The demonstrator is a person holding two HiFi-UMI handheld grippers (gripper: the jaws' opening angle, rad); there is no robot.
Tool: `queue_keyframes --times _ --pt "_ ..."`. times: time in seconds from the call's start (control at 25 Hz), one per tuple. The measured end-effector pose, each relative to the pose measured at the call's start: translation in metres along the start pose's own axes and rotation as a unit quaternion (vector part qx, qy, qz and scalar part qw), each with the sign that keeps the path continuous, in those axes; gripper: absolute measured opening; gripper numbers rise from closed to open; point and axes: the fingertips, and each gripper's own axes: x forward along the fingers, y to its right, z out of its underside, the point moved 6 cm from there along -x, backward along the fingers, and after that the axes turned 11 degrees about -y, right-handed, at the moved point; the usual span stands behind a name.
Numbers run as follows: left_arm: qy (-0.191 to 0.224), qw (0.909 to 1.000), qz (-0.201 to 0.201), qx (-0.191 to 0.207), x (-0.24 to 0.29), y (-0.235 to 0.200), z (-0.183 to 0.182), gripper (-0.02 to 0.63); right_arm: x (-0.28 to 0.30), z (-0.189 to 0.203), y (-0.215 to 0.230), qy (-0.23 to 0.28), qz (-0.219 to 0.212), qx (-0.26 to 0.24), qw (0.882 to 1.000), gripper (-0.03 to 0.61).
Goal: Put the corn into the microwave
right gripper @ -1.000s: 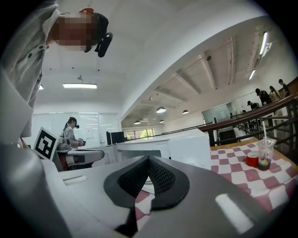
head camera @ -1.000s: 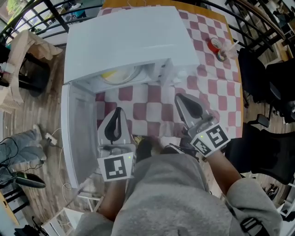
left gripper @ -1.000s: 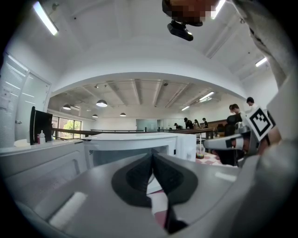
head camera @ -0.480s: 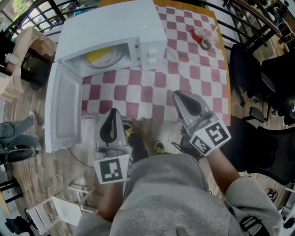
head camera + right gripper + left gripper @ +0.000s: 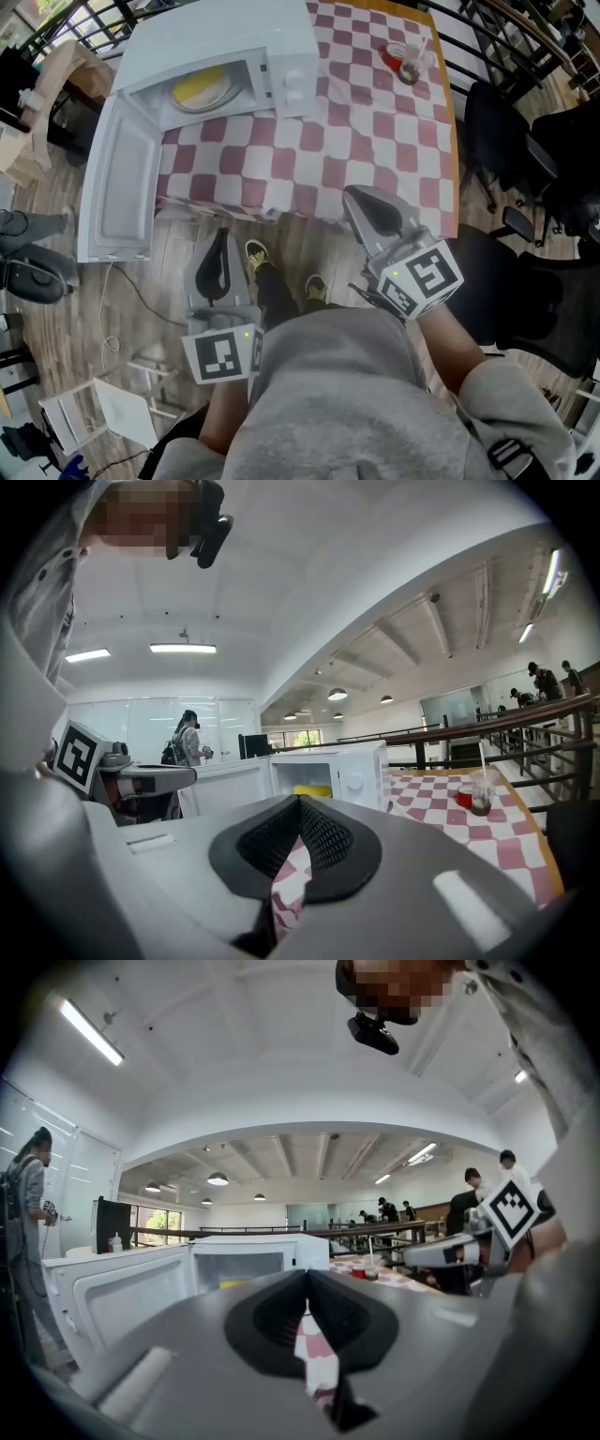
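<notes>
The white microwave (image 5: 225,56) stands at the far left of the red-checked table (image 5: 375,141) with its door (image 5: 117,192) swung wide open. Something yellow, the corn (image 5: 200,89), lies on a plate inside; it also shows as a yellow patch in the cavity (image 5: 312,789) (image 5: 232,1284). My left gripper (image 5: 222,236) hangs shut and empty over the floor, short of the table's front edge. Just at that edge, my right gripper (image 5: 361,200) is also shut and empty. Both point level toward the microwave (image 5: 258,1258) (image 5: 328,772), well apart from it.
A plastic cup with a straw and red drink (image 5: 405,61) stands at the table's far right (image 5: 481,799). Black chairs (image 5: 525,159) crowd the right side. The open door juts out past the table's left. My shoes (image 5: 258,258) are on the wooden floor. A person (image 5: 28,1194) stands far left.
I have backed away from the table: both grippers, shut throughout, have come back from just in front of the open microwave to the table's front edge and the floor.
</notes>
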Motion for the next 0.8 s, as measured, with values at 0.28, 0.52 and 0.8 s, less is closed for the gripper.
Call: queue_keyframes --times 0.28,0.52,0.8 --pt "0.005 1.0 -0.003 0.005 -0.008 0.004 -0.004 0.011 -0.006 0.001 -0.003 0.007 -0.002 0.002 1.0 0.0" --pt "0.01 0.9998 -0.014 0.003 -0.013 0.0 -0.006 0.011 -0.004 0.003 -0.009 0.007 -0.008 0.002 1.0 0.0" --pt "0.009 0.9998 -0.018 0.002 -0.017 -0.002 -0.008 0.011 -0.001 -0.002 -0.013 0.007 -0.015 -0.004 1.0 0.0"
